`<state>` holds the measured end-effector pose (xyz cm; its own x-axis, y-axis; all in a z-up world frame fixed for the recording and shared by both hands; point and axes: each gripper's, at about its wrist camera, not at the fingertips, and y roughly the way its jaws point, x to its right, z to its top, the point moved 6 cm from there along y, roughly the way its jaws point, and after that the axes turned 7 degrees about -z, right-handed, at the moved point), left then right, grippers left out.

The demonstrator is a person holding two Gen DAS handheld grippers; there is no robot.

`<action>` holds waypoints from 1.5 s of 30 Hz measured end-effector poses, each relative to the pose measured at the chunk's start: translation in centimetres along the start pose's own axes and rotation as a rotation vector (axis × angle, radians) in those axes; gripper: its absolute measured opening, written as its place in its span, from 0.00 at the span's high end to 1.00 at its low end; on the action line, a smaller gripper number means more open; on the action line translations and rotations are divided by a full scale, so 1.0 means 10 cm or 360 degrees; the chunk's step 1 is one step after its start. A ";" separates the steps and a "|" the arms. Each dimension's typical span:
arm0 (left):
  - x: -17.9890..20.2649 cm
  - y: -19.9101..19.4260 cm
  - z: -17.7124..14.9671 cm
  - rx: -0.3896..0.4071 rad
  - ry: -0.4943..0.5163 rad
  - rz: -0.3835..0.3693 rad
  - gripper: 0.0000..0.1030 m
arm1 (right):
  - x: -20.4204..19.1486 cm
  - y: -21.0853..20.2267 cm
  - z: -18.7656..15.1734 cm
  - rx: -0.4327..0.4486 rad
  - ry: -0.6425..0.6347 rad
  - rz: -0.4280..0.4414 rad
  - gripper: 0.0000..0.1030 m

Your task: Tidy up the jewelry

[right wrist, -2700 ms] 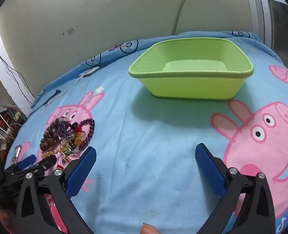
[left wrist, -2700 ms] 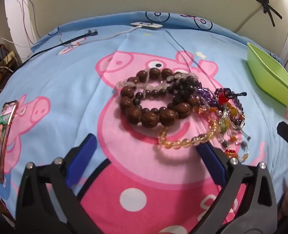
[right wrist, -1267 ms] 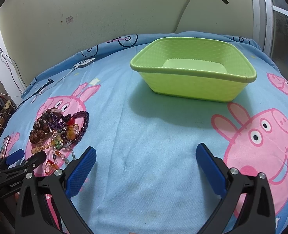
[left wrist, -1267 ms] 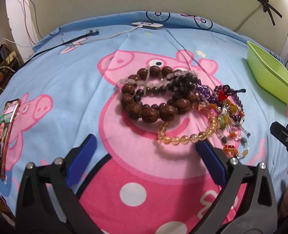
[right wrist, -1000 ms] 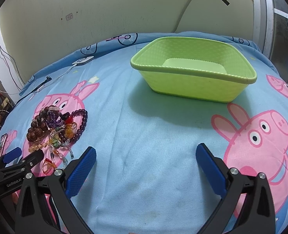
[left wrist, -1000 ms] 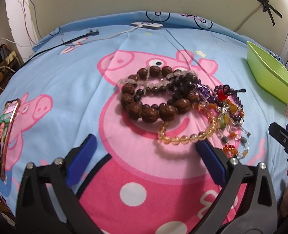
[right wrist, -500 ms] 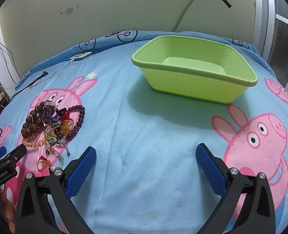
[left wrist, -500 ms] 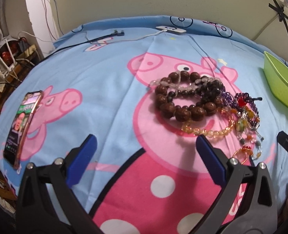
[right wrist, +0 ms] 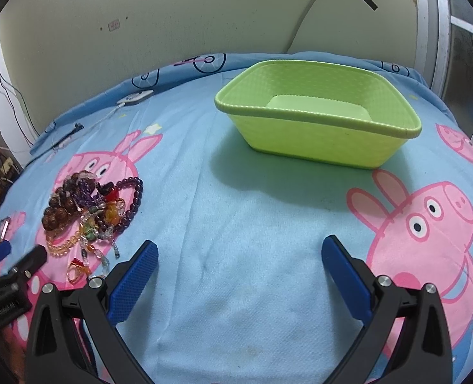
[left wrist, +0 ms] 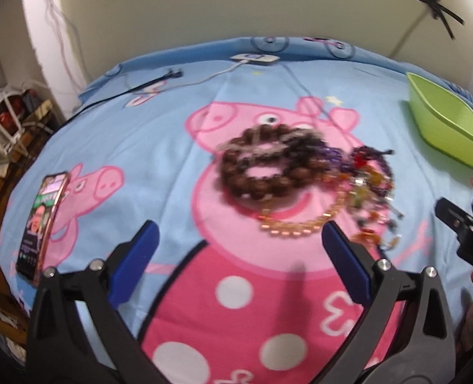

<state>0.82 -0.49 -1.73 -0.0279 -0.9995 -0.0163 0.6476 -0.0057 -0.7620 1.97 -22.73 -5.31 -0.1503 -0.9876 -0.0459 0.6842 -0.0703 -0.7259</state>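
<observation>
nothing of the sorting looks done yet. the jewelry pile lies in one tangled heap on the cartoon-pig bedsheet, and the green basket shows a bare floor with no piece inside it.

the left gripper hangs just short of the heap with its blue fingers wide apart and nothing between them. ahead of it, and slightly toward its right finger, sit the big brown bead bracelet and the amber bead strand, with a purple and multicoloured tangle further to its right; this view is blurred, so finer detail cannot be told. a phone lies far off to its left.

the right gripper is also spread open and empty, above bare sheet. the basket stands ahead of it and a little to its right, well apart from the pile, which lies off to its left, where the tip of the left gripper also shows.

judging from this, every piece remains to be picked up and carried across to the basket, and the heap's strands look interlaced enough that lifting one may drag others.
</observation>
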 end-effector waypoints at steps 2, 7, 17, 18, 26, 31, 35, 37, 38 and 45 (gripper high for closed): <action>0.10 0.00 0.01 -0.0021 0.0031 -0.0014 0.05 | 0.02 -0.02 0.00 0.0009 0.0033 0.0036 0.17; 0.32 -0.02 0.00 -0.0033 0.0111 -0.0002 0.05 | 0.12 -0.09 0.00 0.0044 0.0145 0.0137 0.17; 0.61 0.00 -0.06 -0.0096 0.0199 0.0001 0.05 | 0.27 -0.15 0.02 0.0085 0.0305 0.0324 0.17; 0.62 0.00 -0.06 -0.0098 0.0202 0.0005 0.05 | 0.28 -0.16 0.02 0.0087 0.0312 0.0333 0.17; 0.66 0.02 -0.07 -0.0116 0.0215 0.0020 0.05 | 0.30 -0.17 0.02 0.0096 0.0338 0.0363 0.17; 0.65 0.03 -0.08 -0.0127 0.0213 0.0016 0.05 | 0.30 -0.17 0.02 0.0096 0.0338 0.0362 0.17; 0.65 0.04 -0.09 -0.0130 0.0207 0.0011 0.05 | 0.30 -0.17 0.02 0.0097 0.0335 0.0356 0.17; 0.65 0.04 -0.09 -0.0132 0.0204 0.0009 0.05 | 0.29 -0.16 0.02 0.0097 0.0334 0.0352 0.17; 0.65 0.05 -0.09 -0.0133 0.0202 0.0007 0.05 | 0.29 -0.16 0.02 0.0098 0.0334 0.0351 0.17; 0.65 0.06 -0.11 -0.0145 0.0194 -0.0002 0.05 | 0.29 -0.16 0.02 0.0097 0.0333 0.0352 0.17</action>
<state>0.20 -6.97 -2.99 -0.1245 -0.9882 -0.0894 0.5759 0.0014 -0.8175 0.57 -25.53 -4.10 -0.1320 -0.9300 -0.3430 0.7575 0.1286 -0.6401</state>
